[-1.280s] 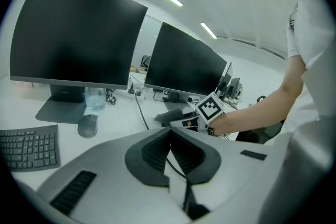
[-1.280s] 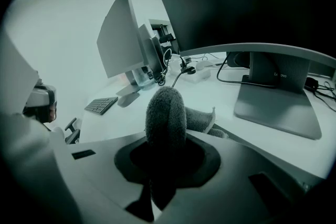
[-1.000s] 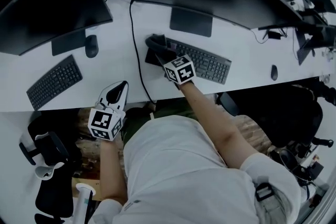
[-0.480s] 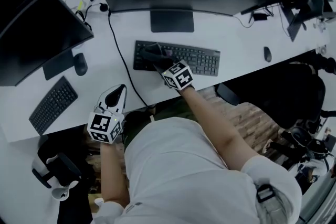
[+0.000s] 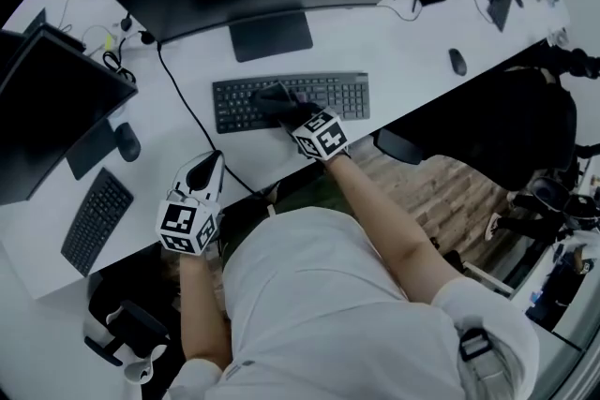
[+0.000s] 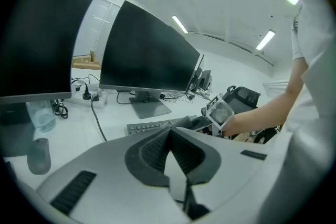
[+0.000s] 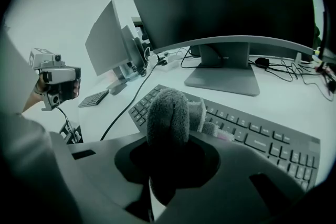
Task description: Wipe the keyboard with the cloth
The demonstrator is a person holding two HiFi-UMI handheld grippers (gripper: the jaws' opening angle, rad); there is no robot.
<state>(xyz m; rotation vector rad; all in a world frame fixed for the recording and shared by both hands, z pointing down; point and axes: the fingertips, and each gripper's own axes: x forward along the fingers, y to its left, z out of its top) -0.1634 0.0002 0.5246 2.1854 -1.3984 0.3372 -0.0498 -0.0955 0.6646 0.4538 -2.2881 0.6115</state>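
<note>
While the right gripper [image 5: 279, 101] fingers pinch the cloth [image 7: 168, 113] onto the keyboard [image 5: 343, 94], with the monitor stand [image 5: 270, 35] behind and the cable [image 5: 187, 112] alongside, the left gripper [image 5: 214, 160] fingers meet, empty.

Bare white desktop [image 5: 408, 80] lies open right of the flat black keyboard [image 5: 347, 94], up to a small dark mouse [image 5: 456, 62]. On the keyboard's left, a black cable [image 5: 199, 128] crosses from back edge to front edge. Behind it, the dark monitor base [image 5: 270, 35] blocks me. My right gripper [image 5: 286, 108], clamping the grey fluffy cloth [image 7: 168, 110], occupies mid-keyboard.

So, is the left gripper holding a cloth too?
No, the left gripper has its jaws closed together with nothing between them.
</note>
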